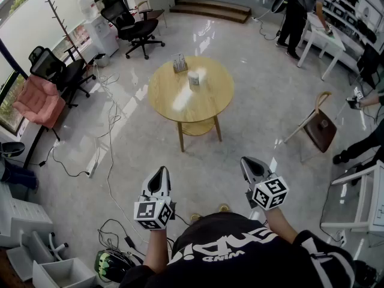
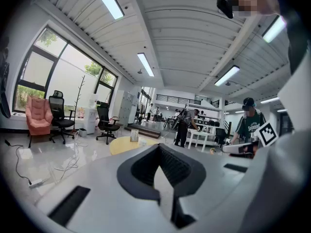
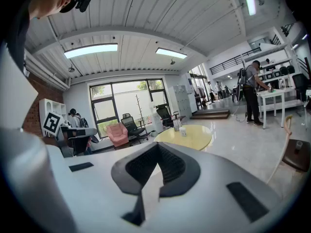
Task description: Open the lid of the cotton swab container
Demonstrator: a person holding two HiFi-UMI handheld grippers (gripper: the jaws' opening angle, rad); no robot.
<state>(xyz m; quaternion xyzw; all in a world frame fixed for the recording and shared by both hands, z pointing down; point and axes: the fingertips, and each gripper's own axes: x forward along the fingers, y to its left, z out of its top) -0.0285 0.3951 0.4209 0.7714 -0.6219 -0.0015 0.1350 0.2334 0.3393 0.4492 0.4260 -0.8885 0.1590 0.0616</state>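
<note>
Open office room, glossy grey floor [image 1: 252, 131], seen steeply from above.
- Round wooden table [image 1: 168, 95] stands mid-floor, well ahead of the person holding the rigs.
- Seating around it:
  - pink armchair [image 1: 39, 101] at far left by the window
  - black office chairs [image 1: 133, 23] behind the table
  - wooden chair [image 1: 321, 128] to the right
- Coat rack [image 1: 63, 26] stands upright by the left wall. Cables [image 1: 111, 119] trail across the floor left of the table.
- White bench [image 1: 321, 35] at top right, with a person in dark clothes [image 1: 297, 14] standing at it.
- Left gripper [image 1: 159, 173]: held low in front of the person's torso, pointing toward the table. Jaws are together with nothing between them, and its own view shows the pads meeting.
- Right gripper [image 1: 249, 164]: same height, well apart from the left one, also pointing forward. Jaws are closed and empty.
- Neither gripper is near the table.
- Cotton swab container [image 1: 194, 78]: small pale item standing upright on the table, slightly behind centre. It's too small to read the lid state.
- Small boxy item [image 1: 179, 63]: also on the table, near the far edge, just behind and left of the container and not touching it.
</note>
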